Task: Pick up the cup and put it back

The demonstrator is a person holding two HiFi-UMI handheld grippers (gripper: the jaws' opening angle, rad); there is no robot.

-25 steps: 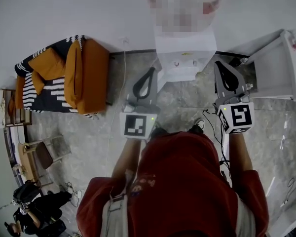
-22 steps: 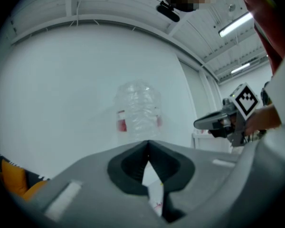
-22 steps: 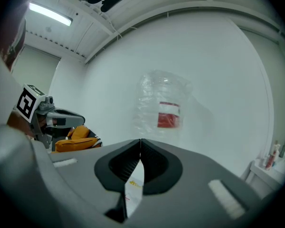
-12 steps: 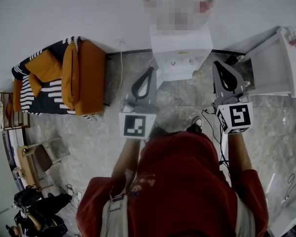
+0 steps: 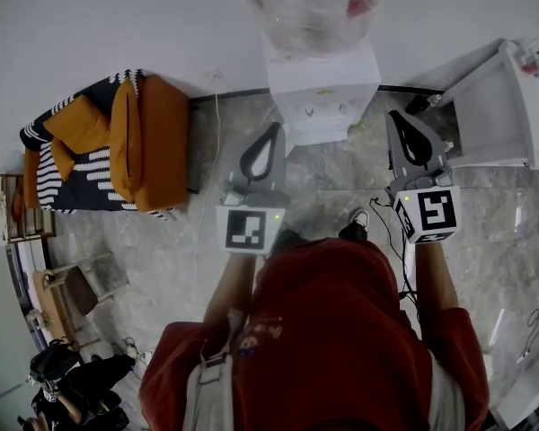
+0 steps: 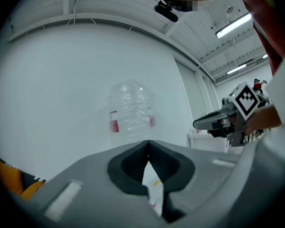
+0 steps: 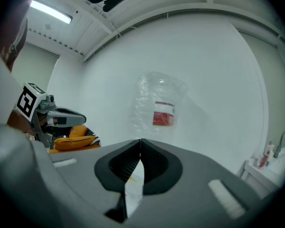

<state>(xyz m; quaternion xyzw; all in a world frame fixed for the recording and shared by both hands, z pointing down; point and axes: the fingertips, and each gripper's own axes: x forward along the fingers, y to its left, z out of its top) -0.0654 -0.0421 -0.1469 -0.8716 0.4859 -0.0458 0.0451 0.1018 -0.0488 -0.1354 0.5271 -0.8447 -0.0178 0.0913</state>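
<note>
No cup shows in any view. A white water dispenser (image 5: 322,88) with a clear bottle (image 5: 310,7) on top stands against the wall ahead. My left gripper (image 5: 275,126) points at the dispenser's left side, shut and empty. My right gripper (image 5: 402,115) is level with it to the dispenser's right, also shut and empty. In the left gripper view the jaws (image 6: 148,141) meet at the tips, with the bottle (image 6: 131,110) beyond them. In the right gripper view the jaws (image 7: 140,139) are pressed together below the bottle (image 7: 159,109).
An orange sofa (image 5: 153,142) with striped cushions stands at the left wall. A white cabinet (image 5: 512,106) is at the right. A small chair (image 5: 81,281) and shoes (image 5: 72,380) lie at the lower left. Cables run over the marble floor (image 5: 323,196).
The head view has shifted a little, so the dispenser and sofa sit slightly lower and further left. Both grippers hold their places and stay shut.
</note>
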